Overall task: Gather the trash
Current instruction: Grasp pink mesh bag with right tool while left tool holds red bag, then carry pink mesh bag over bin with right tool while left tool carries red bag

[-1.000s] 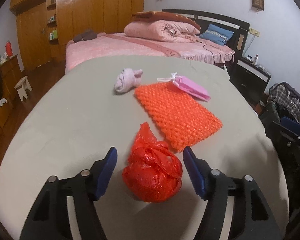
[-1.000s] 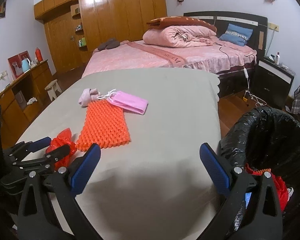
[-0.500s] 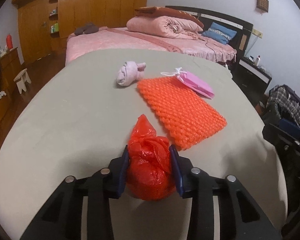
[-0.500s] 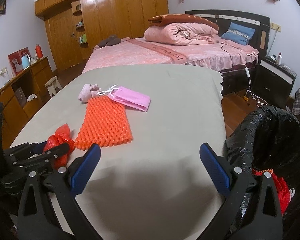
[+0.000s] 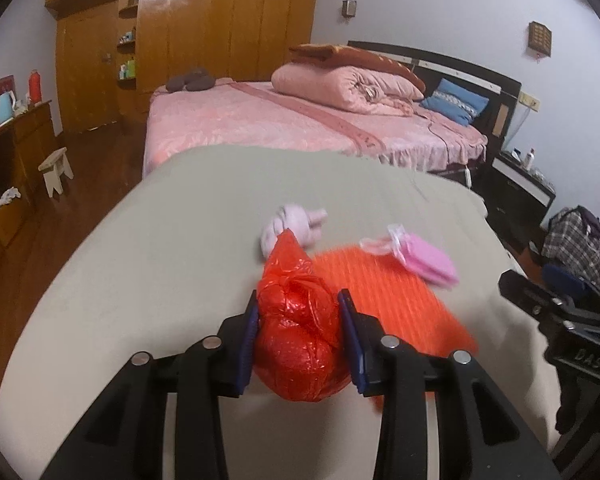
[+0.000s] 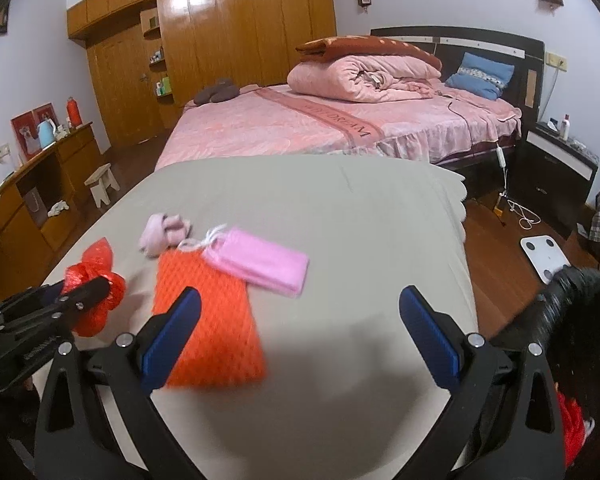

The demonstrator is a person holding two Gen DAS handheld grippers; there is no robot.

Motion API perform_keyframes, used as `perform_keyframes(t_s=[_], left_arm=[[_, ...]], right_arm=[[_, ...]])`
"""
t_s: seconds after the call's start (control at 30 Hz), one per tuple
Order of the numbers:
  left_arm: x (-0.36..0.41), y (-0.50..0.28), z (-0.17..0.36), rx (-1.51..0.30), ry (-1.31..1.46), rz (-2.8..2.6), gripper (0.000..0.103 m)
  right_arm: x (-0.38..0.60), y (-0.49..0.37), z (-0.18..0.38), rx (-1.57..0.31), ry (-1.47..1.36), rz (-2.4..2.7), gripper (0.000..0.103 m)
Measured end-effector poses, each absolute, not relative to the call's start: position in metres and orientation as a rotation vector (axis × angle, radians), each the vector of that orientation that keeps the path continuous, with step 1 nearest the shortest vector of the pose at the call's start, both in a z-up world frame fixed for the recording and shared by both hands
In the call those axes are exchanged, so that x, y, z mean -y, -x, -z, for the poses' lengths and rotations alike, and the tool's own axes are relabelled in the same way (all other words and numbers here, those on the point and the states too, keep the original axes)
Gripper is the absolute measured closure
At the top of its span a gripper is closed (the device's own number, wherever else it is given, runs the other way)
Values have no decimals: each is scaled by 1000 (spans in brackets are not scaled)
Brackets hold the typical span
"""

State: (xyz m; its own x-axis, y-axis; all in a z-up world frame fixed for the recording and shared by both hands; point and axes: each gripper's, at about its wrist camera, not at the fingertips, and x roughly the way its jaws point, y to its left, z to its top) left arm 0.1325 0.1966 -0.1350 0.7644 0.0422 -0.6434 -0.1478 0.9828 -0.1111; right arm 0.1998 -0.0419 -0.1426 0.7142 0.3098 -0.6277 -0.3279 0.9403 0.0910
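Table: grey-beige cloth-covered tabletop (image 6: 360, 216) fills the middle of both views; the loose trash sits left of centre in the right wrist view.
Bin: black plastic-lined trash bin (image 6: 580, 304) at the right edge of the right wrist view, beside the table edge; something red shows in the frame's lower right corner, probably trash in it.
Mat: orange knobbly foam mesh sheet (image 6: 208, 320) lies flat, lower left of centre, one end under the right gripper's near finger.
Pouch: pink flat fabric pouch with white drawstring (image 6: 260, 264) overlaps the mat's upper end.
Wad: pale pink crumpled tissue wad (image 6: 160, 232) just beside the pouch's strings.
Bag: knotted red plastic bag, round and crinkled (image 5: 300, 328), lower centre of the left wrist view, apparently raised off the cloth.
Left gripper (image 5: 300, 336): jaws about a third open, both blue pads pressed into the red bag's sides.
Right gripper (image 6: 300, 332): jaws spread wide, nothing between them, over bare cloth.
Step in hand: carry the bag rightward to the bin. Keep the squeeze steady, as thin plastic slips; clear the mat and the other gripper, and release only above the bin's mouth.
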Motion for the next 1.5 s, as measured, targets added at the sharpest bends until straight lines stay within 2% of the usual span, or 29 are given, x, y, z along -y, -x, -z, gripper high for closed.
perform_keyframes(t_s=[0.43, 0.63, 0.7, 0.77, 0.83, 1.0, 1.5], left_arm=[[-205, -185, 131, -659, 130, -136, 66], [-206, -186, 137, -670, 139, -144, 66], [-208, -188, 139, -673, 147, -147, 66], [-207, -188, 140, -675, 149, -145, 66], [-205, -189, 139, -676, 145, -142, 66], [-204, -184, 135, -671, 138, -137, 66], [-175, -158, 103, -625, 103, -115, 66]], right_arm=[[13, -269, 184, -849, 63, -318, 7], [0, -273, 193, -903, 93, -349, 19], [-1, -272, 193, -901, 93, -373, 28], [-5, -269, 192, -896, 97, -412, 50], [-9, -266, 191, -894, 100, -448, 66], [-3, -262, 182, -870, 67, -472, 88], [49, -229, 124, -739, -39, -446, 89]])
